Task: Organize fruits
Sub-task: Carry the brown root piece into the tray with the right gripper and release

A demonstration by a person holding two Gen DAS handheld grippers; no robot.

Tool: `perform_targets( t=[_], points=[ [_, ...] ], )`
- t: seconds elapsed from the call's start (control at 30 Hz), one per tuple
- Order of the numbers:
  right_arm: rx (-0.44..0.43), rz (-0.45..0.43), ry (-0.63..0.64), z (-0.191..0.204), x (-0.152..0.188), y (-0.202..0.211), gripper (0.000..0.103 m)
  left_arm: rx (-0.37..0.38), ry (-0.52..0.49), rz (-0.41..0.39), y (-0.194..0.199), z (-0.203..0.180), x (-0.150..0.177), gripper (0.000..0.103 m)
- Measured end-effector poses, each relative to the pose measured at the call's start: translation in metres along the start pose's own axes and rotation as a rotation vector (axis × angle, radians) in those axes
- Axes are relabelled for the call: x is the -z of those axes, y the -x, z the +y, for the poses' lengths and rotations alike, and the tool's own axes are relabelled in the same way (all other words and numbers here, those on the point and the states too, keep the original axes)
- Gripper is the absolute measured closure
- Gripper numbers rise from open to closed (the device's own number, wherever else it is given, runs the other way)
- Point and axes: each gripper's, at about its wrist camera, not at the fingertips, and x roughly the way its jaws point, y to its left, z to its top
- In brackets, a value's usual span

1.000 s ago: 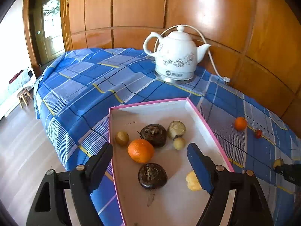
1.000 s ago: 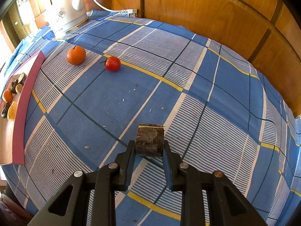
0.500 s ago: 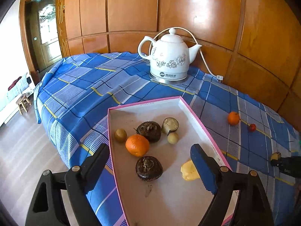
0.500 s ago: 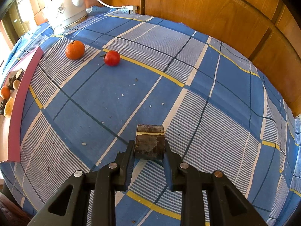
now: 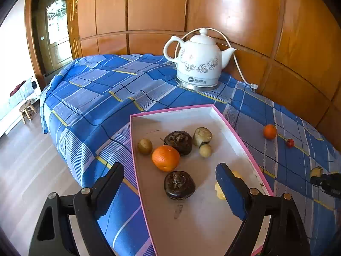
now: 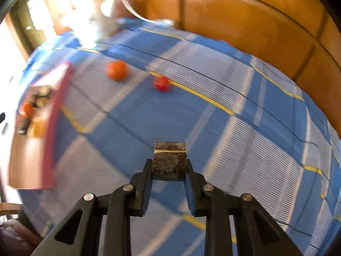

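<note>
Left gripper (image 5: 170,188) is spread wide, both black arms angling up from the bottom of its view, the right finger (image 5: 229,188) showing a blue ribbed pad, nothing between the fingers. Right gripper (image 6: 169,168) is closed on a dark brown chunk (image 6: 169,160), fingers pressed flat against its two sides, held clear above the surface. Its tip (image 5: 326,181) also shows at the right edge of the left view.
</note>
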Motion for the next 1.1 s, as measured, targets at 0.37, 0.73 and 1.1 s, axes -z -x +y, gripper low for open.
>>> perform_targets(
  t=[0.37,0.73,1.1],
  points=[
    [-0.349,-0.012,0.231,0.158,-0.016,-0.002,0.076,-0.048,0.075,-0.019,0.005,0.037,-0.004,0.015],
    [-0.380,0.057,0.221,0.200,-0.017,-0.041,0.070,-0.035,0.070,-0.022,0.006,0.041,-0.001,0.015],
    [-0.307,-0.025,0.171,0.145,-0.010,-0.001,0.070,-0.015,0.017,-0.024,0.008,0.021,0.000,0.015]
  ],
)
